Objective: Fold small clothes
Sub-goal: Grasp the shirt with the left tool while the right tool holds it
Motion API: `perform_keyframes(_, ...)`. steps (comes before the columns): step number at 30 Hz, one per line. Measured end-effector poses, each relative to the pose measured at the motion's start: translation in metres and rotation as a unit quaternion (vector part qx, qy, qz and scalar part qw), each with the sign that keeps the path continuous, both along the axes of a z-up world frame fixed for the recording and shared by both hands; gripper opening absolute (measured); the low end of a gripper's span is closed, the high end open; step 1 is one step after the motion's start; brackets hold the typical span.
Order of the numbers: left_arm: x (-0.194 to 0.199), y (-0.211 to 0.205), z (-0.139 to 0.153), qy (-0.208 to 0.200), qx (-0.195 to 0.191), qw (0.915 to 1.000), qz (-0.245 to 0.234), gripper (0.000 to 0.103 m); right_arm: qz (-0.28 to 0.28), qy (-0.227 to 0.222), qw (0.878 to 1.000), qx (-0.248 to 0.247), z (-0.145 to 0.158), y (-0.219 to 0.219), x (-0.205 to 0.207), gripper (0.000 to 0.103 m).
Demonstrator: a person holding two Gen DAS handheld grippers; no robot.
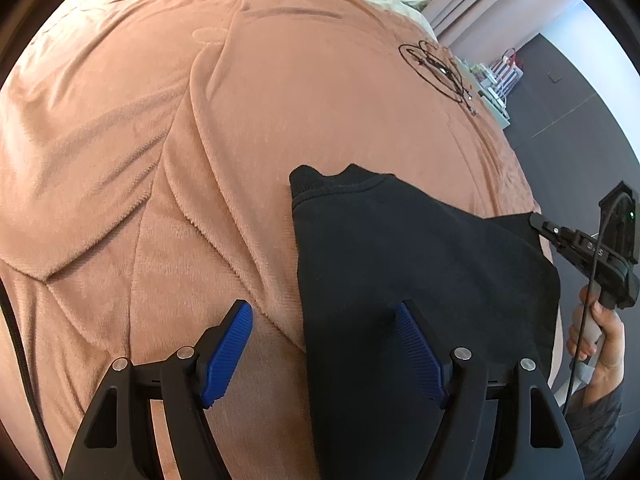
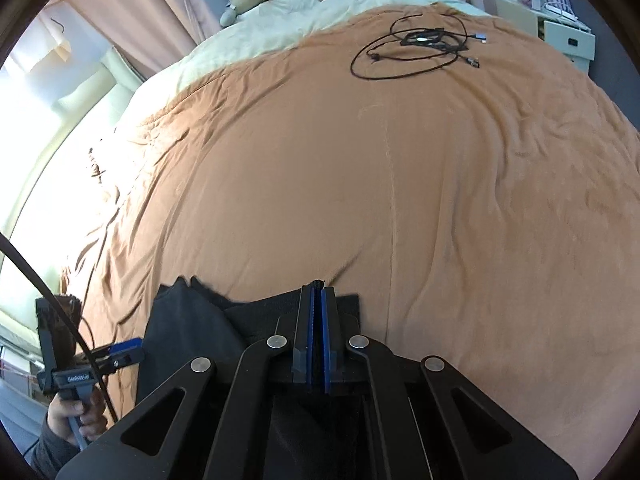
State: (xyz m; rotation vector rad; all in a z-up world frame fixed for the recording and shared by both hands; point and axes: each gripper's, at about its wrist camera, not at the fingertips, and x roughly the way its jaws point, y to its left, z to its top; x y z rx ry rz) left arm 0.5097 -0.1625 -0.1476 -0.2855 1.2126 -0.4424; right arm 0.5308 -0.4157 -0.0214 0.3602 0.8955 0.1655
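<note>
Two grippers on it — right gripper has its jaws clamped on the black garment's far edge, left gripper jaws apart straddling its near-left edge on the bed — closest for the next pinch, I'd guess.

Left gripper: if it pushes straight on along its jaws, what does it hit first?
Probably the black garment edge, or the orange blanket beside it; left gripper straddles that edge, depth unclear.

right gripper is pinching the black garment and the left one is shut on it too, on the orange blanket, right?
Not quite. The left gripper is open, its jaws standing apart over the black garment's edge, as the left wrist view shows. The right gripper does pinch the garment, on the orange blanket.
</note>
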Motion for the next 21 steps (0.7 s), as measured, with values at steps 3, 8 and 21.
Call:
perform_keyframes(3, 0.002, -0.002, -0.008, 0.007, 0.006, 1.0000, 0.002, 0.076, -0.001, 0.027, 1.000, 0.007, -0.025, 0.001, 0.013, 0.000)
perform_keyframes(8, 0.001, -0.003, -0.007, 0.004, 0.006, 1.0000, 0.000, 0.076, -0.011, 0.056, 0.996, 0.066, -0.044, -0.017, 0.009, 0.003)
perform_keyframes(21, -0.015, -0.006, -0.007, 0.030, -0.026, 0.9992, -0.004, 0.059, 0.011, 0.058, 0.985, 0.162, -0.061, -0.057, -0.061, 0.065)
